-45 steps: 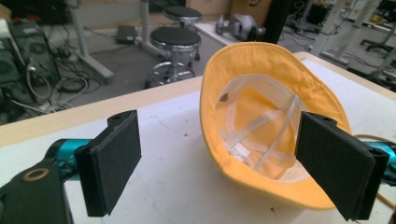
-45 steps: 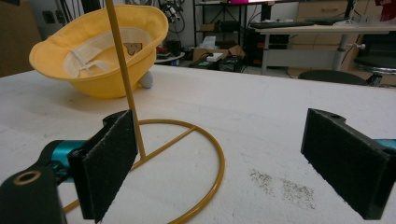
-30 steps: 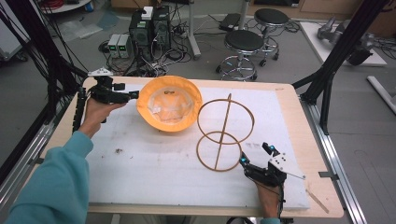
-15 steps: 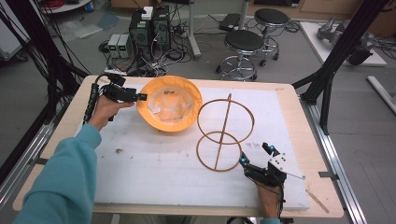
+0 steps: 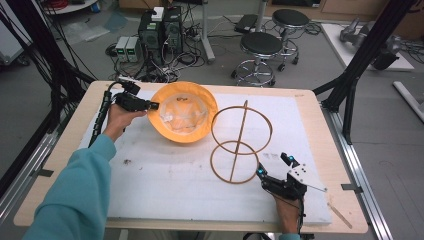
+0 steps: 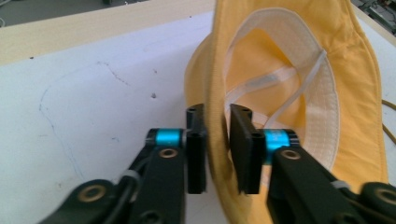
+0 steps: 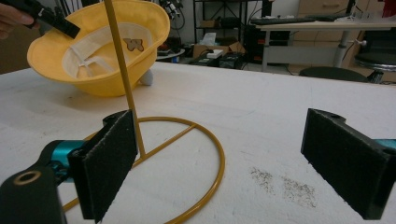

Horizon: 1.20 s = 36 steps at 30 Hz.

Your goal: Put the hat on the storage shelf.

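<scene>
A yellow bucket hat [image 5: 185, 112] lies upside down on the white sheet, its pale lining and strap facing up. My left gripper [image 5: 152, 105] is at the hat's left brim. Its jaws have just been closing, and in the left gripper view the pads [image 6: 196, 154] press the brim of the hat [image 6: 280, 70] from both sides. A golden wire hat stand [image 5: 240, 142] with two rings and a pole stands right of the hat. My right gripper [image 5: 272, 165] rests open on the sheet by the stand's base ring [image 7: 205, 140], with nothing between its pads [image 7: 109, 158].
The white foam sheet [image 5: 165, 190] covers most of the wooden table [image 5: 60, 200]. Black frame posts [image 5: 350, 85] rise at both sides. Stools [image 5: 260, 50] and computer boxes [image 5: 160, 30] stand on the floor beyond the far edge. Dark specks [image 7: 280, 182] mark the sheet.
My left gripper has moved right to the hat's brim and closed on it, and the brim there has lifted a little. The right gripper has not moved.
</scene>
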### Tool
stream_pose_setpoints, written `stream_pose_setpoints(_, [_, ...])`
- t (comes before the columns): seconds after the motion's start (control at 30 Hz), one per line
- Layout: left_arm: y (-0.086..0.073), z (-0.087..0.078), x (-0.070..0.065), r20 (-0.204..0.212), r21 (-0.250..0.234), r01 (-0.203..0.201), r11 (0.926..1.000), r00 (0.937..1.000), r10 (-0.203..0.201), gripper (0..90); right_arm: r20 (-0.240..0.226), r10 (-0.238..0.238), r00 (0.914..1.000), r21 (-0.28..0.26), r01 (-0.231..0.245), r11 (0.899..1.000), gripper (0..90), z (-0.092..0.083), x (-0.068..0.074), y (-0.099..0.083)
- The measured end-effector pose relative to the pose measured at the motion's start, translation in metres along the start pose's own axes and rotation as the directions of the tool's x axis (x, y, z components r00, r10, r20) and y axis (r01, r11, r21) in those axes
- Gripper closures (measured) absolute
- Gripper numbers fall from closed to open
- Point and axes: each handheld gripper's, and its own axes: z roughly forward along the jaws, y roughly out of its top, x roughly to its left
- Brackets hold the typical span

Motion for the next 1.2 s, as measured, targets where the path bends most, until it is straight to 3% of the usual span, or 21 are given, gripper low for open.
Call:
stream_pose_setpoints(0.1, [0.001,-0.001,-0.002,0.007,-0.01,0.009,0.9999,0.9999,-0.009,84.9,0.001,-0.001,1.0,0.0,0.001,1.0,9.7,0.0,0.0,0.0])
stream_pose_setpoints(0.27, [0.002,-0.002,-0.005,0.004,-0.008,0.016,0.9998,0.9999,-0.016,85.7,0.0,-0.001,1.0,-0.001,0.001,1.0,9.7,0.0,0.0,0.0])
stream_pose_setpoints(0.4, [0.004,-0.007,-0.006,-0.009,-0.04,0.018,0.9991,0.9998,-0.018,86.0,0.001,-0.003,1.0,0.0,0.003,1.0,9.8,0.0,0.0,0.0])
stream_pose_setpoints(0.83, [0.01,-0.038,0.005,-0.086,-0.089,-0.003,0.996,0.9963,-0.005,86.2,0.003,-0.009,1.0,0.002,0.009,1.0,9.7,0.001,0.0,0.0])
stream_pose_setpoints(1.1, [0.021,-0.057,0.007,-0.152,-0.09,-0.049,0.9947,0.9878,0.035,86.3,0.003,-0.006,1.0,0.007,0.006,1.0,9.7,0.001,0.001,0.0])
stream_pose_setpoints(1.2, [0.021,-0.064,0.01,-0.188,-0.089,-0.06,0.9942,0.9813,0.042,86.3,0.006,-0.007,1.0,0.007,0.007,1.0,9.7,0.001,0.001,0.0])
